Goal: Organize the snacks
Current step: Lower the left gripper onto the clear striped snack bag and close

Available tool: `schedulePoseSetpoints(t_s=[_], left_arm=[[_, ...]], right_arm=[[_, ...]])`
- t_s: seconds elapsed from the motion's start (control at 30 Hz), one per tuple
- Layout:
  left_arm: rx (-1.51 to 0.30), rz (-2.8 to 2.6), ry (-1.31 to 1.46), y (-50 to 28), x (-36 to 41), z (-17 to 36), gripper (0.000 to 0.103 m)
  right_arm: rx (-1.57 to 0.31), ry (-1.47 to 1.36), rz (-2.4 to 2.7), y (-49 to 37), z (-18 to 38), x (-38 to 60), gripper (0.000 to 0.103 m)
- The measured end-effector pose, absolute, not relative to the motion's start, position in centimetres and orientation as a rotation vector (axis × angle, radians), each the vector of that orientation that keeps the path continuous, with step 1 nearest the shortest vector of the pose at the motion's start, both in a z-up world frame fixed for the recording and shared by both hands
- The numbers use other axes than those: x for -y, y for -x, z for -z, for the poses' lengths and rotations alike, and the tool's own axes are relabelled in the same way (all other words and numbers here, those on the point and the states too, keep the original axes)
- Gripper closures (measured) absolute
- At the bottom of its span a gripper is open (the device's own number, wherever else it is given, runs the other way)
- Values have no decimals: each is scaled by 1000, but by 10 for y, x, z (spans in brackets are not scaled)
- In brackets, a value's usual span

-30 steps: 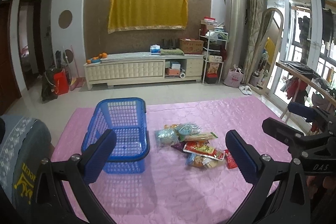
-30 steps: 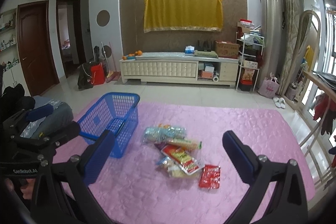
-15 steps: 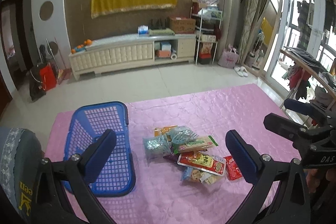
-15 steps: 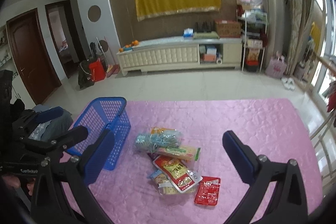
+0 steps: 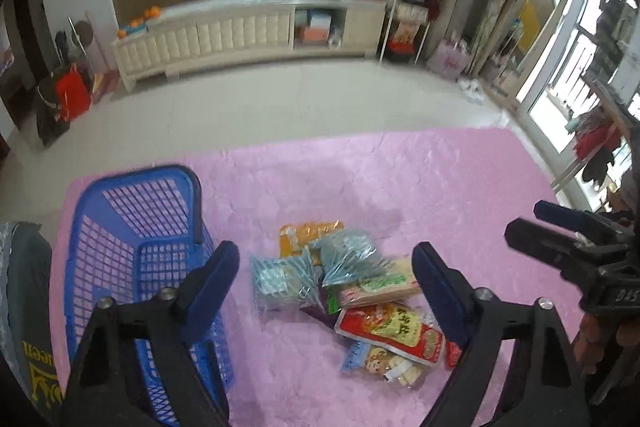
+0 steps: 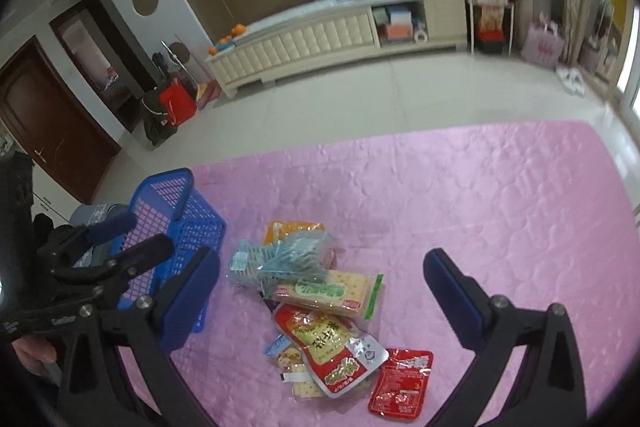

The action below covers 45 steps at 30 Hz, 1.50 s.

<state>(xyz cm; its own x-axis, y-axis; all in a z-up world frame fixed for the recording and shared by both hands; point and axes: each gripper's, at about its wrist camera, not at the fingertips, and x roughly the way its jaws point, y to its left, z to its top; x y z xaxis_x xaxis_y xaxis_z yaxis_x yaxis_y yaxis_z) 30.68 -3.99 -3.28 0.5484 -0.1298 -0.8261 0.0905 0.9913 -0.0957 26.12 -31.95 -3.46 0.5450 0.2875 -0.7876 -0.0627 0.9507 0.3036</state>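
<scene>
Surface: pink quilted mat (image 6: 460,195) laid on a tiled floor; it carries everything the task concerns.
Snack pile: loose packets heaped near the mat's middle, none yet sorted.
Pile contents: a clear blue-striped bag (image 5: 280,281) at the left side, a cracker pack (image 6: 320,293) across the middle, a red-and-yellow pouch (image 6: 328,345) below it, a small red sachet (image 6: 402,383) toward the mat's near edge.
Basket: blue basket (image 5: 132,227) at the mat's left edge, just beside the pile, empty as far as visible; judged the intended container, placed close for short transfers.
Left gripper (image 5: 326,279): jaws spread but closing, angled down over the pile; nothing touched or held, packets merely framed between the fingers.
Right gripper (image 6: 320,287): jaws spread wide, empty, also over the pile.
Stage: approach to a first pick, judged.
</scene>
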Motion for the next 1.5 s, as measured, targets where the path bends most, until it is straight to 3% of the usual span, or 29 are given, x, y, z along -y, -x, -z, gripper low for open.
schedulePoseSetpoints(t_s=[0.13,0.4,0.83,1.17,1.37,1.5], left_arm=[[-1099,133,76,-330,39,62,30],[-1244,81,142,-356,29,107,30],[-1362,-16,138,-382,20,162,35],[-1371,-48,69,-396,25,175,35],[-1357,-23,77,-391,28,173,49],[-1326,-2,94,-384,33,161,50]], right_arm=[[-1059,-303,-244,-286,60,322,10],[-1236,-332,-279,-323,111,311,15],[-1336,-298,-271,-340,151,303,15],[-1356,-269,-270,-346,163,299,15],[-1350,-269,-274,-348,158,299,15],[-1344,-270,-281,-349,151,298,15]])
